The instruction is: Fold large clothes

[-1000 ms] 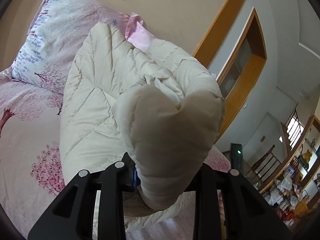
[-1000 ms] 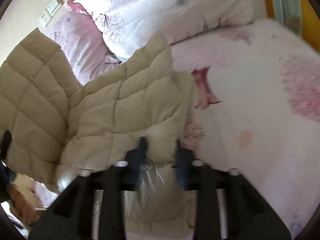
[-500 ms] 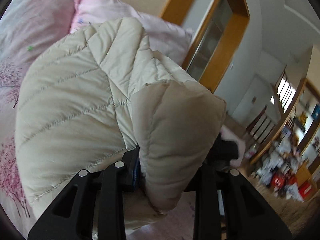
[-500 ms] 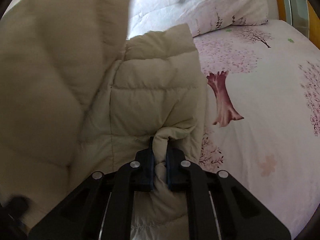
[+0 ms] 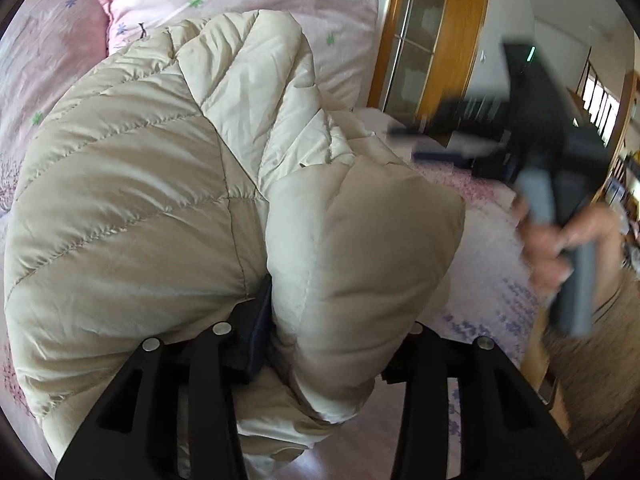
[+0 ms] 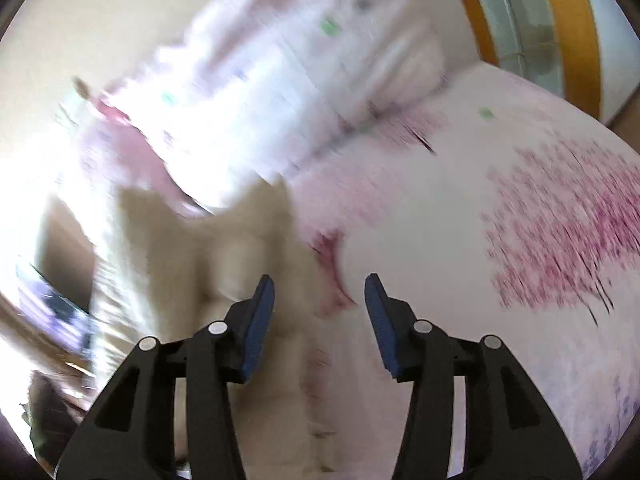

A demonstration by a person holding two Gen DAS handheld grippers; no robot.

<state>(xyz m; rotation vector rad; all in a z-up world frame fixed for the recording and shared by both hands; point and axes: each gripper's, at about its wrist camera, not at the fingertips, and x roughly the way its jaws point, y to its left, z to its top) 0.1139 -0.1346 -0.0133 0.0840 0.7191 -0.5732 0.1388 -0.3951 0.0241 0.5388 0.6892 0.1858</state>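
The cream quilted jacket (image 5: 168, 208) lies heaped on the pink floral bed (image 6: 460, 240), a thick fold bulging between the opening jaws of the left gripper (image 5: 336, 344), while the right gripper (image 6: 319, 312), blurred, spreads empty just beside it.

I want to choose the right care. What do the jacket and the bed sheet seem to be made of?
Jacket: probably thin nylon or polyester shell with puffy filling; slight sheen, stitched quilting lines, fine wrinkles. Bed sheet: matte woven cloth, perhaps cotton, printed with pink blossom trees.
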